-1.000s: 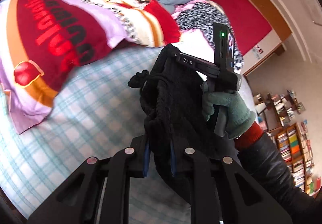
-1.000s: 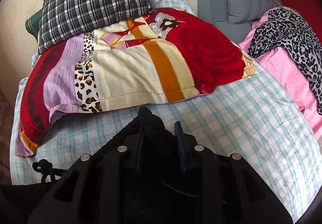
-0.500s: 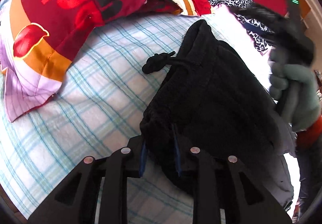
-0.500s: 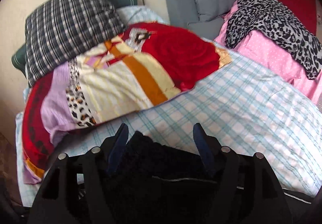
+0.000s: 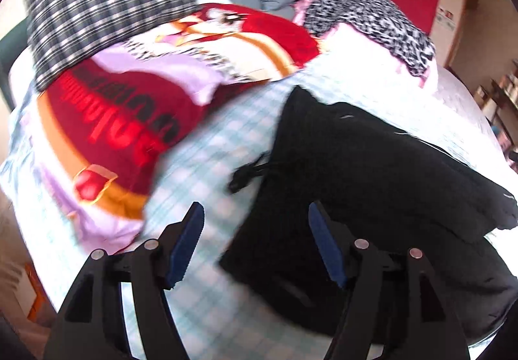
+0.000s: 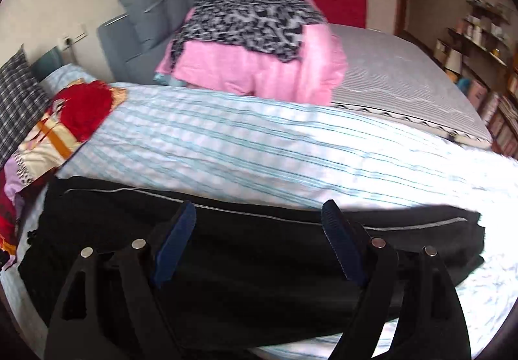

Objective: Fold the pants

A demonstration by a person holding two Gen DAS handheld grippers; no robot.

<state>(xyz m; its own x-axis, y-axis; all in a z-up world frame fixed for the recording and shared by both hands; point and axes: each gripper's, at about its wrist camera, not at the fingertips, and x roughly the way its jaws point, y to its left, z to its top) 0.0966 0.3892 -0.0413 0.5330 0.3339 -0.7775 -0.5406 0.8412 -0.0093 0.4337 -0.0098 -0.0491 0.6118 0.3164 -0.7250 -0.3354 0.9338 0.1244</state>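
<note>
Black pants [image 5: 356,172] lie on the blue-checked bedsheet [image 5: 207,146], their drawstring knot [image 5: 241,177] poking out at the waist. My left gripper [image 5: 255,214] hovers over the waist end with its jaws opening; cloth lies below the gap, and the blue pads do not press it. In the right wrist view the pants [image 6: 259,250] stretch lengthwise across the sheet [image 6: 259,149], a grey stripe along their far edge. My right gripper [image 6: 259,208] is over the middle of them, its jaws opening wide and holding nothing.
A red, purple and orange quilt [image 5: 136,107] and a plaid pillow [image 5: 97,10] lie at the head of the bed. A pink quilt with a leopard-print cloth [image 6: 252,23] sits beyond the pants. Grey cushions [image 6: 152,14] lean on the wall. Bookshelves [image 6: 485,52] stand at far right.
Both grippers have let go of the pants, which dropped from being held up to lying flat. The right gripper swung far to the right along the pants. The gloved hand left the left view.
</note>
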